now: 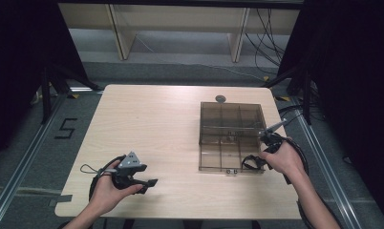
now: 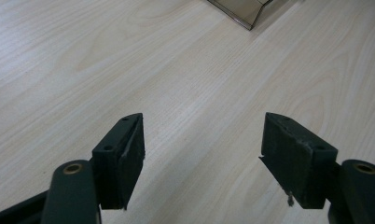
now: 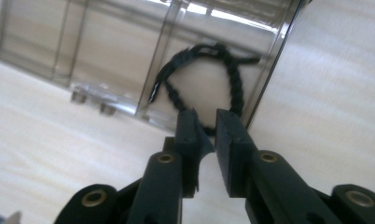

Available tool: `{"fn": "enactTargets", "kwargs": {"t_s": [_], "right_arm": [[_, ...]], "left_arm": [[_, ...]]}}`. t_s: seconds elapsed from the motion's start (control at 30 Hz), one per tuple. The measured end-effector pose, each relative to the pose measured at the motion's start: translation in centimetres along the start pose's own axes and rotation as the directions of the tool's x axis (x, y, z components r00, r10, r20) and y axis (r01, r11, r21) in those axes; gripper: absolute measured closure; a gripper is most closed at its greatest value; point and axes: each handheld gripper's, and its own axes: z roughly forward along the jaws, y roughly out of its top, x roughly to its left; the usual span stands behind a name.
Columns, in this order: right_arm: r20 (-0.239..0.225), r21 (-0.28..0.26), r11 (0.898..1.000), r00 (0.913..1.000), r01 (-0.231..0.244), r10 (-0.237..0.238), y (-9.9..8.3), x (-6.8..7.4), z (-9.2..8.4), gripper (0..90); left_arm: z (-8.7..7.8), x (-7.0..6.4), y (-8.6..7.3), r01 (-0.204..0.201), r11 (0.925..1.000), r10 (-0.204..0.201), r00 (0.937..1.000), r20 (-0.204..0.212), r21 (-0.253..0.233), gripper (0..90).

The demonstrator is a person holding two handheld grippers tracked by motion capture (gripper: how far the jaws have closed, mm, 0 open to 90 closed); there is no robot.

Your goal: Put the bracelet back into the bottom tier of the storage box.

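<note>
Pale wooden worktop [image 1: 156, 129] bearing a clear compartment box [image 1: 230, 136] at its right. Black braided loop [image 3: 209, 77] lies in the box's near right corner compartment; right tool [image 3: 209, 119], jaws slightly parted, touches its edge. Left tool [image 2: 202, 149] rests released, well apart.

One tabletop [image 1: 156, 124] carries one clear compartment box [image 1: 232, 136] at the right, one black braided loop [image 1: 251, 162] at its near right corner, and two hand-held tools: left tool [image 1: 149, 183], right tool [image 1: 257, 160]
</note>
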Motion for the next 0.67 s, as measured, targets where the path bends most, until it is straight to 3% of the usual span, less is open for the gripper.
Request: {"fn": "enactTargets", "kwargs": {"t_s": [0.3,0.33,0.37,0.4,0.47,0.57,0.63,0.67], "right_arm": [[-0.004,-0.058,0.998,1.0,-0.002,0.002,-4.6,0.6,0.1,73.5],[0.001,-0.055,0.998,1.0,0.01,-0.01,-4.9,0.5,0.1,72.6],[0.0,-0.052,0.998,0.9997,-0.023,0.023,-5.2,0.8,0.1,72.1],[0.003,-0.06,0.998,0.9999,0.015,-0.014,-5.4,0.5,0.1,71.5],[-0.001,-0.055,0.998,0.9997,0.023,-0.023,-5.8,0.3,0.5,70.5],[-0.003,-0.052,0.999,0.9999,0.012,-0.012,-6.2,0.1,1.0,68.4],[-0.014,-0.042,0.999,0.9998,-0.015,0.014,-6.3,0.1,1.1,67.1],[-0.01,-0.055,0.998,1.0,-0.002,0.001,-6.3,0.0,1.1,66.6]], "left_arm": [[0.0,0.0,0.0,0.001,1.0,-0.001,1.0,-0.008,0.005,30.2],[0.1,0.0,0.0,0.002,1.0,-0.002,1.0,-0.007,0.004,30.2],[0.0,0.0,0.0,0.002,1.0,-0.002,1.0,-0.001,0.004,30.2],[0.0,-0.1,0.0,0.007,1.0,-0.007,1.0,-0.005,0.001,30.1],[0.1,-0.1,-0.1,0.027,0.9996,-0.027,0.9996,-0.003,-0.007,30.2],[0.0,0.1,0.0,0.008,1.0,-0.008,1.0,-0.005,0.005,30.1],[0.1,-0.1,0.0,0.025,0.9997,-0.025,0.9997,0.006,-0.002,30.1],[0.1,0.1,0.0,0.016,0.9999,-0.016,0.9999,-0.005,0.003,30.1]]}}
